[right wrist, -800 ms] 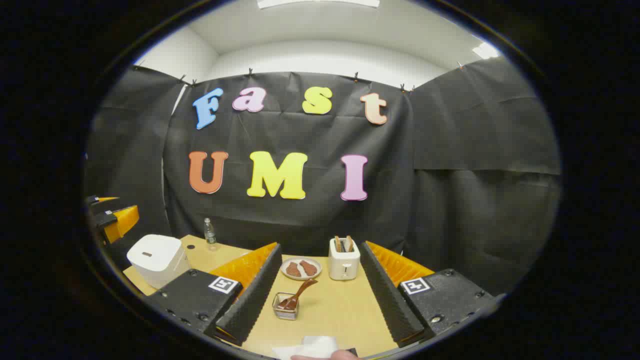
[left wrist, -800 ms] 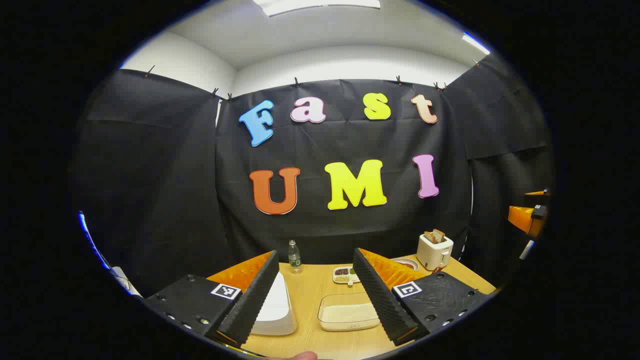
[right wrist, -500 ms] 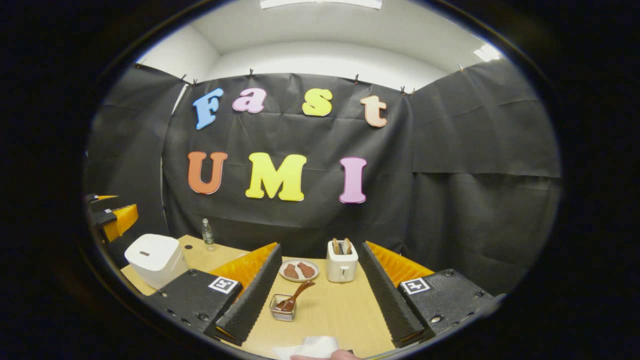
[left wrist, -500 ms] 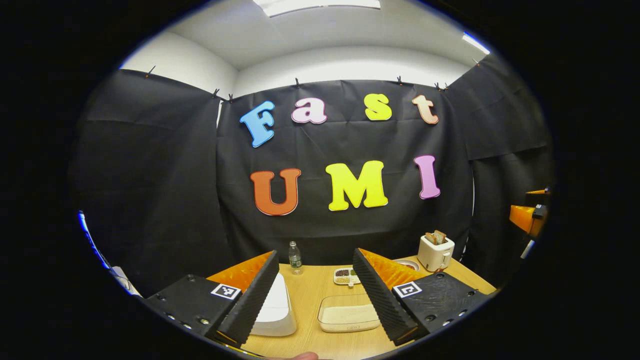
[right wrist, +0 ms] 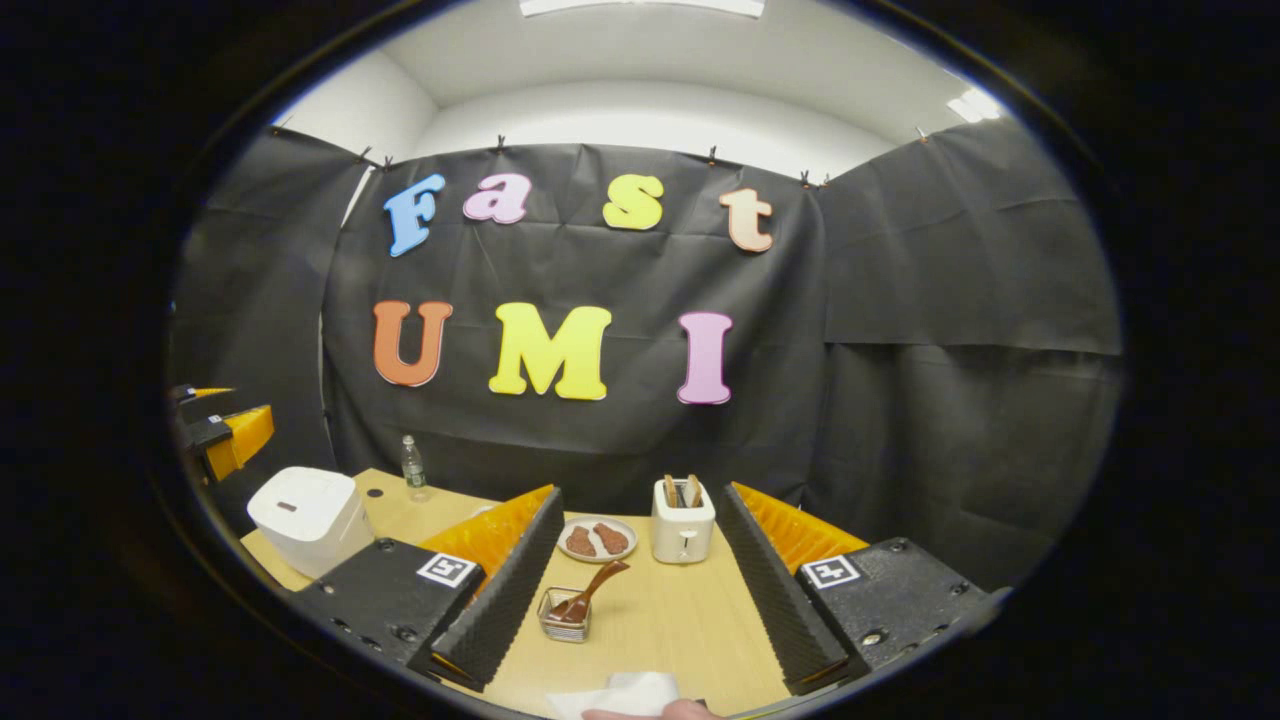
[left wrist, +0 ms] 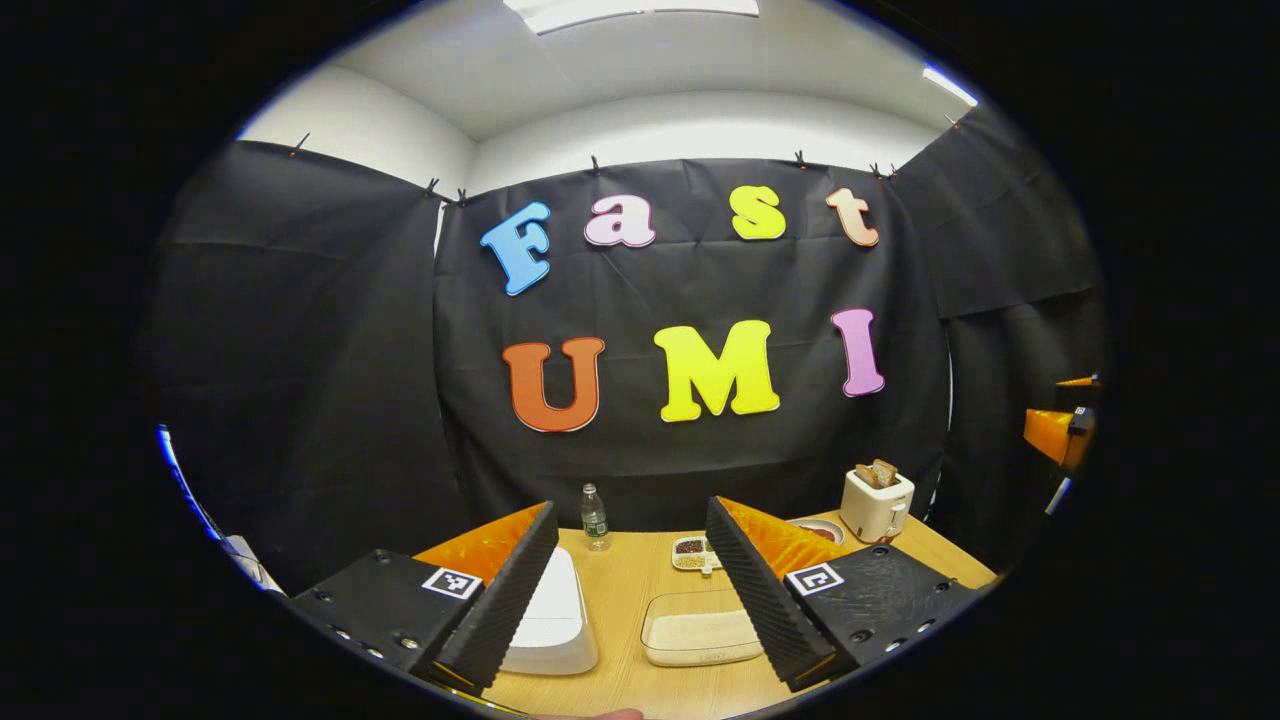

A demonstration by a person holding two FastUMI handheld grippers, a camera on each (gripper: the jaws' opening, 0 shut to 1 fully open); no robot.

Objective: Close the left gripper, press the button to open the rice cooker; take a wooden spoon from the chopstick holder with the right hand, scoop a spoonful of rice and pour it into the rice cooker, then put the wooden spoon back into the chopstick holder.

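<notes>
In the left gripper view, the left gripper [left wrist: 630,600] is held above the near edge of the light wooden table [left wrist: 625,585] with its fingers [left wrist: 505,600] spread wide apart; nothing is held or touched by them. The white, rounded-square rice cooker [left wrist: 555,620], lid shut, is seen low between them, partly hidden behind the left-hand finger. Just right of the rice cooker lies a clear, shallow rectangular container of white rice [left wrist: 700,638]. Beyond the rice cooker, a small clear plastic bottle [left wrist: 594,515] stands at the table's far edge, and a small white divided dish of grains [left wrist: 690,552] lies farther right.

In the right gripper view, the right gripper [right wrist: 640,600] is likewise held with its fingers [right wrist: 775,590] spread wide and empty. Well right of the rice cooker [right wrist: 305,515], between the fingers, the small wire-mesh chopstick holder [right wrist: 566,618] stands on the table, and the brown wooden spoon [right wrist: 595,590] leans in it, handle tilted up to the right. Beyond the holder, a round plate with two brown pieces [right wrist: 597,540] and a white toaster holding slices [right wrist: 683,522] are set.
</notes>
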